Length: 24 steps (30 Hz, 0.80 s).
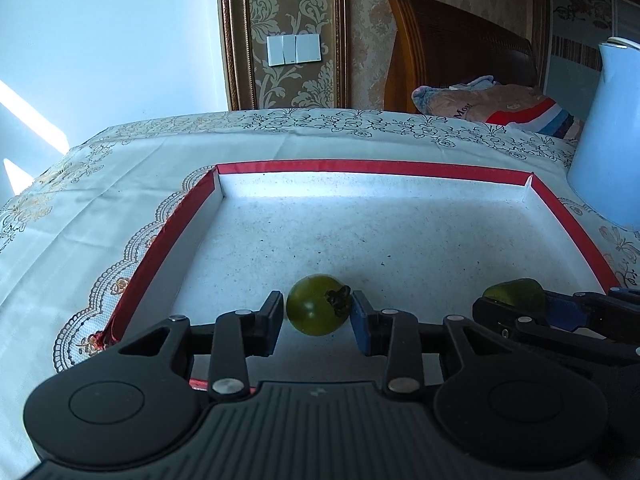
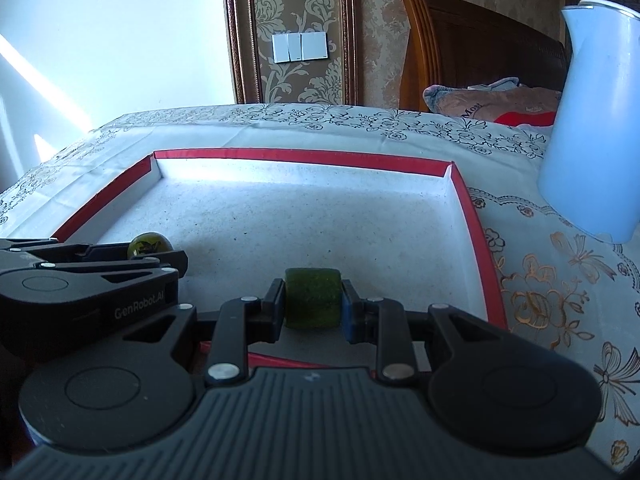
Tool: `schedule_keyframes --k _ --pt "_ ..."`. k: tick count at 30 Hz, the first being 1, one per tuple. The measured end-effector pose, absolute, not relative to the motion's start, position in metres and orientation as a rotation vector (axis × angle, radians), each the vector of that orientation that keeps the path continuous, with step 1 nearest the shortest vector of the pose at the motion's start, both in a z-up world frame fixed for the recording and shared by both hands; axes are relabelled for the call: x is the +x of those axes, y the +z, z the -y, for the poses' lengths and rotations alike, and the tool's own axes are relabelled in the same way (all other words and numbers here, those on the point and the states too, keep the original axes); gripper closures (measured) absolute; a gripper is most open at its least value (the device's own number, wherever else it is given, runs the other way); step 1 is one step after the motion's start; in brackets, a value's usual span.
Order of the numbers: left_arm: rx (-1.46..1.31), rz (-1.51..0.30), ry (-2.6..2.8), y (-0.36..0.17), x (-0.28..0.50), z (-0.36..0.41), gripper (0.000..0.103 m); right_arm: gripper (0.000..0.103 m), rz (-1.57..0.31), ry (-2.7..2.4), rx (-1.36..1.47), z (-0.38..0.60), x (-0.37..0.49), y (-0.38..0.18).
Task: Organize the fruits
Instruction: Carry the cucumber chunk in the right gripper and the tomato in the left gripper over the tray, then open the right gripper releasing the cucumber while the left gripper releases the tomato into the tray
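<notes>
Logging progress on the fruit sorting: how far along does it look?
Done: the round green fruit lies in the red-edged tray, the left gripper open around it. In hand: the right gripper is shut on a second green fruit, low over the tray. Left: releasing it.

left gripper [image 2: 160,258]: "GenRobot.AI" | pillow [image 1: 480,106]: seemingly "Most"

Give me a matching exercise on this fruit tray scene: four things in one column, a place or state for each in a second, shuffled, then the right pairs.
Things
1. round green fruit
2. squashed green fruit
3. red-edged tray
4. pale blue jug

Places or states
A. stands on the tablecloth, right of the tray
B. between the left gripper's parted pads
C. lies on the patterned tablecloth
D. clamped in the right gripper

Pairs: 1-B, 2-D, 3-C, 4-A
</notes>
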<state>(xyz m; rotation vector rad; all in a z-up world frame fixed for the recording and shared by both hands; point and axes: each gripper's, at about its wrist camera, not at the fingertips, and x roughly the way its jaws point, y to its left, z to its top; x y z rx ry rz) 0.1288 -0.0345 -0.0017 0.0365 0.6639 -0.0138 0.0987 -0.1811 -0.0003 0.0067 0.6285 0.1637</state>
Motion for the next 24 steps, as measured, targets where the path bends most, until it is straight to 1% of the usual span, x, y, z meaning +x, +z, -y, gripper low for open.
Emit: schedule_keyframes --k 1,3,4,19,20,21,24 --pt "0.028 -0.665 -0.012 -0.001 0.129 0.033 0.047 0.076 -0.629 0.165 0.01 0.182 0.099 0.0" --pt "0.016 -0.644 -0.006 0.001 0.127 0.031 0.037 0.075 -0.627 0.165 0.017 0.183 0.098 0.0" --pt "0.015 -0.633 -0.002 0.002 0.126 0.03 0.035 0.075 -0.627 0.164 0.02 0.183 0.098 0.0" --pt "0.0 -0.6 -0.009 0.006 0.114 0.028 0.033 0.075 -0.592 0.163 0.035 0.186 0.087 0.005" --pt "0.0 -0.598 -0.009 0.006 0.113 0.028 0.033 0.075 -0.59 0.162 0.032 0.186 0.086 0.006" --pt "-0.002 -0.597 -0.008 0.007 0.111 0.028 0.033 0.072 -0.584 0.159 0.03 0.186 0.084 0.007" --pt "-0.005 -0.59 -0.007 0.008 0.106 0.027 0.033 0.071 -0.563 0.151 0.031 0.187 0.078 0.01"
